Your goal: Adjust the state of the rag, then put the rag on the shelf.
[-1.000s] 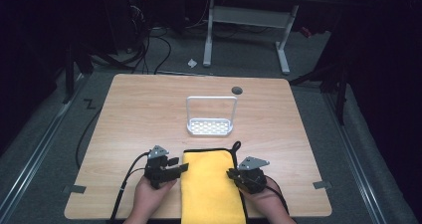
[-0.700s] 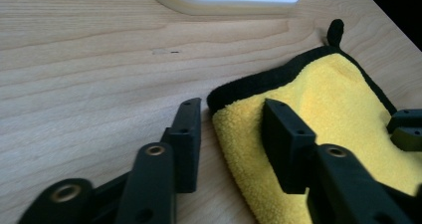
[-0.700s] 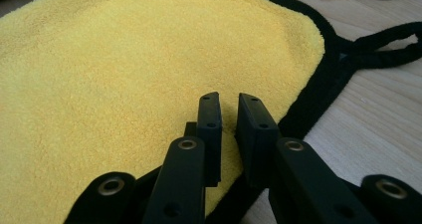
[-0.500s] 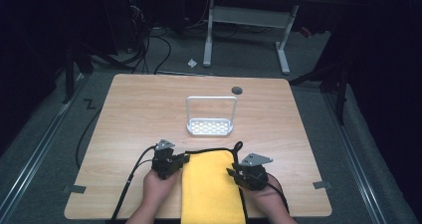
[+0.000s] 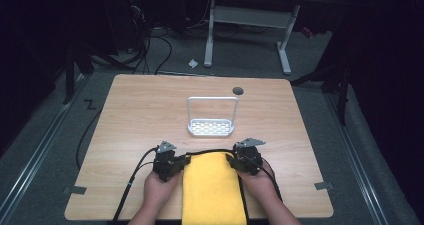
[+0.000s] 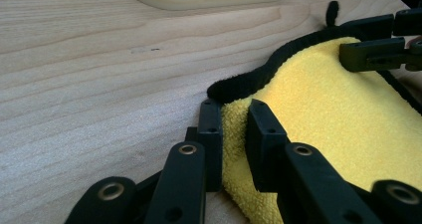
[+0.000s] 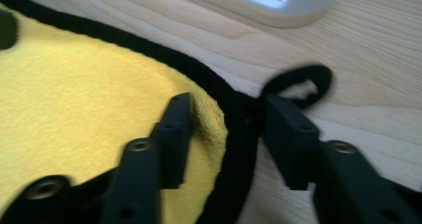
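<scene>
High view: yellow towel (image 5: 212,187) flat on the surface (image 5: 150,110), near edge, between left gripper (image 5: 181,163) and right gripper (image 5: 231,160). Left gripper view: jaws clamped on the towel corner. Right gripper view: jaws just opening, towel edge loose between.

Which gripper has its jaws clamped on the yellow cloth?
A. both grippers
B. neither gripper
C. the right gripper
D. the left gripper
D: the left gripper pinches the yellow cloth at its corner, while the right gripper has jaws spread apart around the cloth's black edge.
</scene>
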